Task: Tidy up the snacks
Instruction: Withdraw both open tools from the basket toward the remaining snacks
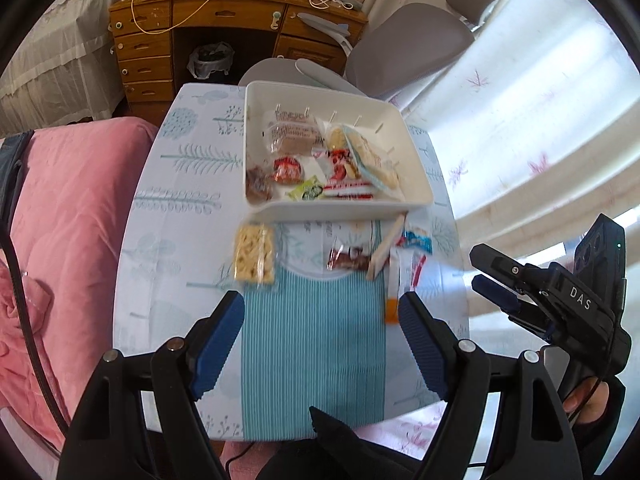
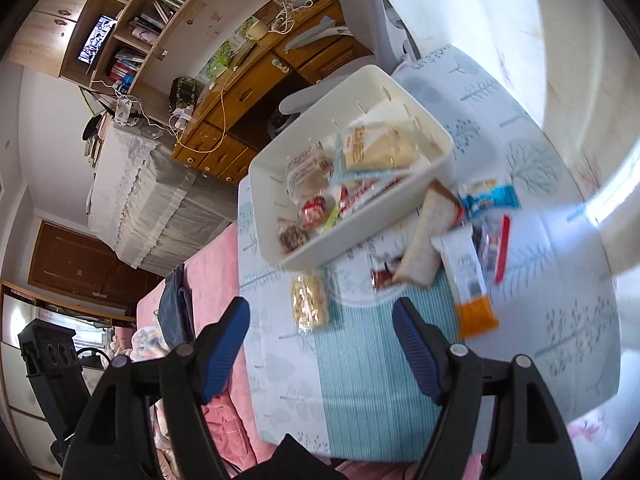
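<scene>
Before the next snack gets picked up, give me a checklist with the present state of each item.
1. Left gripper empty, jaws open: ok.
2. Right gripper empty, jaws open: ok.
3. White bin upright on the table, room left inside: ok.
4. Cracker pack lies alone on the tablecloth, free to grasp: ok.
5. Snacks right of it lie singly: not ok; the tan wrapped bar leans over the brown candy and against the bin.
6. Orange-tipped white packet clear of its neighbours: cannot tell, the frame is blurred.
</scene>
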A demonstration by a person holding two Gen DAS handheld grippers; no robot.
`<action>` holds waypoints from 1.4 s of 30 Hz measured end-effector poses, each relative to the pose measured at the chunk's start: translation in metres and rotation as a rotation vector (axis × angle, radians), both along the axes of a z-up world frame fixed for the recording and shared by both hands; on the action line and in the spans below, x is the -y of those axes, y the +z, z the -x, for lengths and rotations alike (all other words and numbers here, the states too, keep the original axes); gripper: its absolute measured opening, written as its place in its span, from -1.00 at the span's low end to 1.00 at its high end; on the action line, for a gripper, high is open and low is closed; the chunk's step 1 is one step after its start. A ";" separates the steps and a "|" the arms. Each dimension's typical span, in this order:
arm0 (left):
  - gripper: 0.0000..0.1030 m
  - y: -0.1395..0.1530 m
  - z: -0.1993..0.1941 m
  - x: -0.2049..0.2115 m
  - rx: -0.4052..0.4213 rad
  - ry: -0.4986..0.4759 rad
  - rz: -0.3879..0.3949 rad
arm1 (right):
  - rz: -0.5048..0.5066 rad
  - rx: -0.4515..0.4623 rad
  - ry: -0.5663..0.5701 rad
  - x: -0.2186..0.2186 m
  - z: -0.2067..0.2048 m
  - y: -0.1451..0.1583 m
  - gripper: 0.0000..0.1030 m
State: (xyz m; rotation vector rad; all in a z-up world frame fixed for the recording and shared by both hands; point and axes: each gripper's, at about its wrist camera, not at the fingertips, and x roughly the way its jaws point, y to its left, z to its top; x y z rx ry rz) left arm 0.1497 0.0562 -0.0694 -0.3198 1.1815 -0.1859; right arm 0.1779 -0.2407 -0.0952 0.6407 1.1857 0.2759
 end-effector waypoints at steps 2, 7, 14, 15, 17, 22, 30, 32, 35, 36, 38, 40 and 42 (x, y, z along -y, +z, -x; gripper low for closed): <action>0.52 -0.002 0.013 -0.003 -0.003 -0.010 0.007 | 0.008 -0.007 -0.007 -0.004 0.018 0.000 0.52; 0.52 -0.008 0.041 -0.006 0.003 -0.038 0.013 | 0.024 -0.032 -0.022 -0.012 0.053 -0.008 0.53; 0.52 -0.017 0.064 -0.003 -0.016 -0.060 -0.008 | 0.063 -0.066 -0.041 -0.013 0.085 -0.028 0.53; 0.52 -0.017 0.065 -0.002 -0.019 -0.062 -0.012 | 0.073 -0.070 -0.042 -0.012 0.087 -0.031 0.53; 0.52 -0.018 0.067 0.001 -0.018 -0.067 -0.023 | 0.093 -0.073 -0.043 -0.010 0.092 -0.039 0.53; 0.52 -0.023 0.063 0.013 -0.028 -0.073 -0.047 | 0.076 -0.108 -0.042 0.001 0.093 -0.058 0.53; 0.52 -0.039 0.039 0.048 -0.077 -0.030 -0.024 | 0.110 -0.135 0.059 0.017 0.072 -0.069 0.53; 0.52 -0.043 0.034 0.058 -0.091 -0.014 -0.021 | 0.133 -0.141 0.098 0.023 0.063 -0.072 0.53; 0.52 -0.046 0.026 0.074 -0.093 0.013 -0.010 | 0.153 -0.141 0.153 0.033 0.049 -0.075 0.53; 0.52 -0.047 0.024 0.077 -0.092 0.022 -0.013 | 0.159 -0.139 0.167 0.036 0.045 -0.076 0.53; 0.52 -0.050 0.019 0.086 -0.091 0.041 -0.014 | 0.180 -0.134 0.202 0.043 0.035 -0.078 0.53; 0.52 -0.055 0.014 0.095 -0.094 0.061 -0.007 | 0.203 -0.126 0.238 0.051 0.025 -0.081 0.53; 0.52 -0.061 0.009 0.104 -0.099 0.078 -0.003 | 0.227 -0.121 0.268 0.057 0.018 -0.084 0.53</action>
